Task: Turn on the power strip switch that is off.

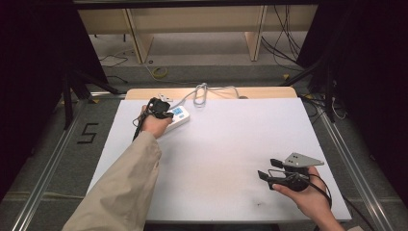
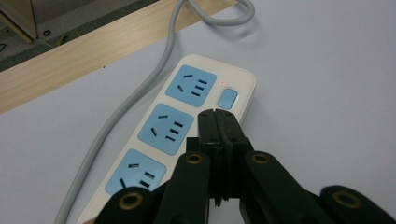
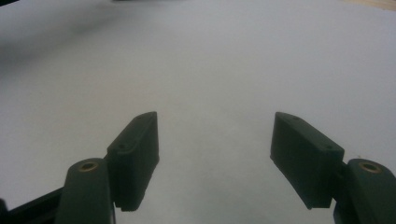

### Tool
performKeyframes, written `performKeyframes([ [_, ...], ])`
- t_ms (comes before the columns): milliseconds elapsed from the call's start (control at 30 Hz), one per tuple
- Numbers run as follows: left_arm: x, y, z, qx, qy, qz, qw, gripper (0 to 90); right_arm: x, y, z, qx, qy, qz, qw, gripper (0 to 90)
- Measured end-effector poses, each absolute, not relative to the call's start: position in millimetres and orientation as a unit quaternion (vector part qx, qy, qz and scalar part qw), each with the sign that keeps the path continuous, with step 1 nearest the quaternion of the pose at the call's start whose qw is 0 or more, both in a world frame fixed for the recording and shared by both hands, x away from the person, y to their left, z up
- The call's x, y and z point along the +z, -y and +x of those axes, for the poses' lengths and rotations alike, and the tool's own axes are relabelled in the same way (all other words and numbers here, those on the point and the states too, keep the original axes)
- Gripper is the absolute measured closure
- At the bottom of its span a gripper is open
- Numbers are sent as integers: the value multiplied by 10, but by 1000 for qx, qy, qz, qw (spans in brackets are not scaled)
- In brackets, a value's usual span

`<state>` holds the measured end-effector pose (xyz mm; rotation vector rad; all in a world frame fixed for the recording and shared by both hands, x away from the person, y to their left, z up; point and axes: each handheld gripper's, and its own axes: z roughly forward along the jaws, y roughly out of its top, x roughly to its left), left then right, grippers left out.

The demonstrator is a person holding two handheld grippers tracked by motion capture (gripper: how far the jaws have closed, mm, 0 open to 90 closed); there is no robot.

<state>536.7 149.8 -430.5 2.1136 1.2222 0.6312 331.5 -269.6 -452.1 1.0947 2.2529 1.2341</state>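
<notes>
A white power strip (image 2: pixel 208 79) with three blue sockets and a blue switch button (image 2: pixel 227 99) lies near the table's far left (image 1: pixel 179 115). Its grey cable (image 2: pixel 140 88) runs off toward the far edge and loops there (image 1: pixel 202 91). My left gripper (image 2: pixel 218 116) is shut, jaws pressed together with nothing between them, its tips hovering just short of the switch button; in the high view it sits over the strip's left end (image 1: pixel 159 108). My right gripper (image 3: pixel 215 135) is open above bare tabletop, held at the near right (image 1: pixel 269 168).
The white table top (image 1: pixel 226 159) has a wooden strip (image 1: pixel 144 93) along its far edge. Beyond it are a floor with cables (image 1: pixel 159 72) and wooden furniture legs. A metal rail runs along each side of the table.
</notes>
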Motion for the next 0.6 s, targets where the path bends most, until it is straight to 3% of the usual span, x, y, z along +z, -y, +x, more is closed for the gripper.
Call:
performKeyframes([
  [600,-4324,-1487,5431,236,-461,804,293,899,-4524,2698,3315,435,-795,386,173,329],
])
